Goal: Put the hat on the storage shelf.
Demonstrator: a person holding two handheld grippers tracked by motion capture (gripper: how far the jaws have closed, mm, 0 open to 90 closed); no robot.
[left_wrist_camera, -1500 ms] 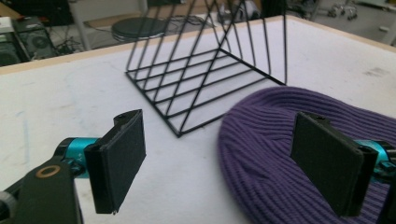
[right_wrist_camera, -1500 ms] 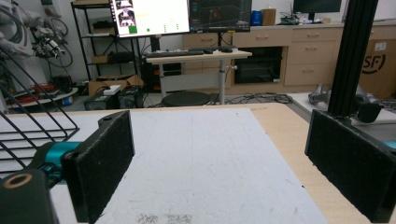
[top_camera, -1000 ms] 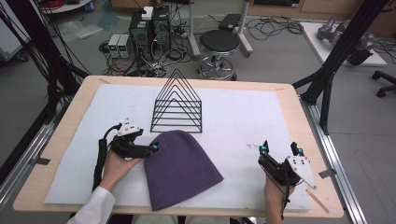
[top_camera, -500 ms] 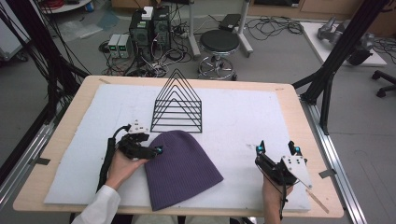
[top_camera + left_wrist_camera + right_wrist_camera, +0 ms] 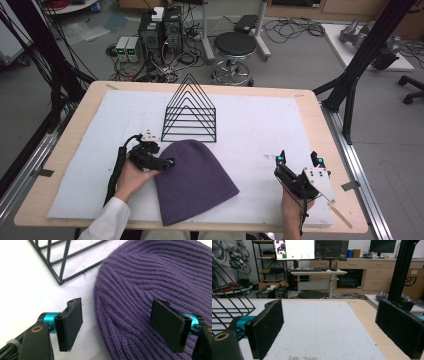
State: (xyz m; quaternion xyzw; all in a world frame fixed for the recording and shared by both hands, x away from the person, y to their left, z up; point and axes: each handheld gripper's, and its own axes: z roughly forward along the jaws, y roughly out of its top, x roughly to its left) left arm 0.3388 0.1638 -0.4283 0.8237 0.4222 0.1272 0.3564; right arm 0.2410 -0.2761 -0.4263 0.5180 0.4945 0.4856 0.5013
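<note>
- High view: a purple knitted wool hat (image 5: 192,180) lies flat on the white foam mat (image 5: 260,125) that covers the light wooden table (image 5: 60,135).
- High view: a black wire rack shaped like a row of triangles (image 5: 190,112) stands on the mat just behind the hat, close to its rounded top.
- High view: the left gripper (image 5: 167,163) is at the hat's left edge, held by a hand (image 5: 131,176) in a white sleeve (image 5: 107,222).
- High view: the right gripper (image 5: 298,160) is well to the right of the hat, near the mat's front corner, with its jaws wide apart and nothing between them.
- Left gripper view: the two black jaws are apart. One is over the white mat just beside the hat, and the other is over the purple knit. The hat's edge runs between them.
- Left gripper view: I cannot tell if the jaws touch the hat. A corner of the wire rack (image 5: 62,262) sits just past the hat's edge.
- Right gripper view: the jaws are far apart over bare white mat, with the wire rack (image 5: 227,297) off to one side.
</note>
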